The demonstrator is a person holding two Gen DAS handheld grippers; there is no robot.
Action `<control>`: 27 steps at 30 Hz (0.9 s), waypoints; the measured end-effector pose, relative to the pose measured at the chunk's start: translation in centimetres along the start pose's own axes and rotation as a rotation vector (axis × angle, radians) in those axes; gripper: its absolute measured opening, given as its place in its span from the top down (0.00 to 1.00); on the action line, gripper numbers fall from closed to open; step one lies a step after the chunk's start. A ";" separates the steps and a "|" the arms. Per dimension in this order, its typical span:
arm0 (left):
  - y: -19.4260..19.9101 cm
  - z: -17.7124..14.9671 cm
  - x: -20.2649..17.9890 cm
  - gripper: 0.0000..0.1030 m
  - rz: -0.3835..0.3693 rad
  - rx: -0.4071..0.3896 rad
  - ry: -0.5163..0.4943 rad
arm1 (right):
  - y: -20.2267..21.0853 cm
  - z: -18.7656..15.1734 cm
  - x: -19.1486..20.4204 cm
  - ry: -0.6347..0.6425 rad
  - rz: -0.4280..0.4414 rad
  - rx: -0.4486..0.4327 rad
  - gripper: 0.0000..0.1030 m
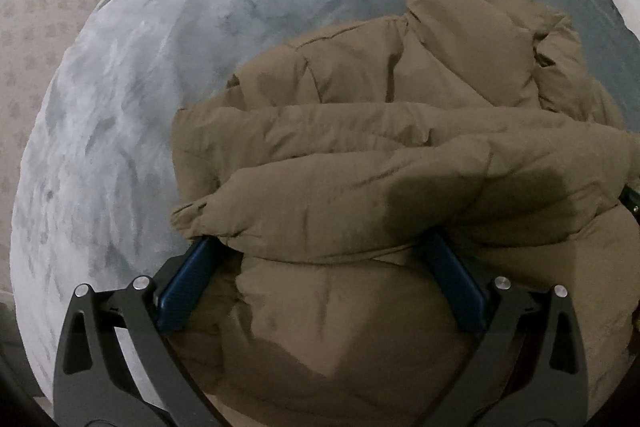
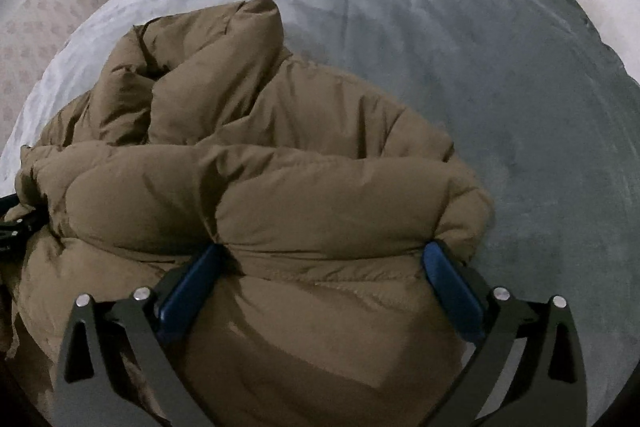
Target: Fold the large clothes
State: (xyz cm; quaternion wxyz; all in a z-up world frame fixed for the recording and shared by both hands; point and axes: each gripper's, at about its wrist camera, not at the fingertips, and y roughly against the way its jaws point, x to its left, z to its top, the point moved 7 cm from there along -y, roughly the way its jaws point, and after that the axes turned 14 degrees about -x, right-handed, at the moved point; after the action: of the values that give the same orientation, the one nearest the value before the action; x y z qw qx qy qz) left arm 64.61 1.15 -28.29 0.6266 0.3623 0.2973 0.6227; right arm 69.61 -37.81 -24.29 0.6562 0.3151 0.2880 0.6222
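Left gripper (image 1: 320, 259) and right gripper (image 2: 326, 263) spread wide around brown puffer jacket (image 1: 400, 155) bulk; slippery loft likely to spring out, undoing fold.

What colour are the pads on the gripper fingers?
Dark blue pads, on black frames. The right wrist view shows them best, against the brown puffer jacket.
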 end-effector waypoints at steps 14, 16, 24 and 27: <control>8.0 -5.3 2.9 0.03 -0.060 -0.123 0.091 | 10.6 -4.8 0.2 -0.063 0.070 -0.157 0.02; 7.3 -5.9 2.2 0.03 -0.054 -0.104 0.084 | 9.0 -5.7 0.6 -0.052 0.060 -0.099 0.02; 5.4 -6.5 1.5 0.03 -0.089 -0.048 0.122 | 6.4 -7.3 0.2 -0.083 0.057 -0.015 0.01; 6.9 -6.3 1.5 0.03 -0.074 -0.076 0.131 | 8.0 -6.7 0.3 -0.085 0.069 -0.051 0.01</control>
State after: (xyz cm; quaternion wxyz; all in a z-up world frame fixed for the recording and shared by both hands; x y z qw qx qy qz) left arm 55.59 2.87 -26.03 0.6416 0.2855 0.3269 0.6325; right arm 59.40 -36.92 -22.33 0.6539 0.3343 0.2331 0.6375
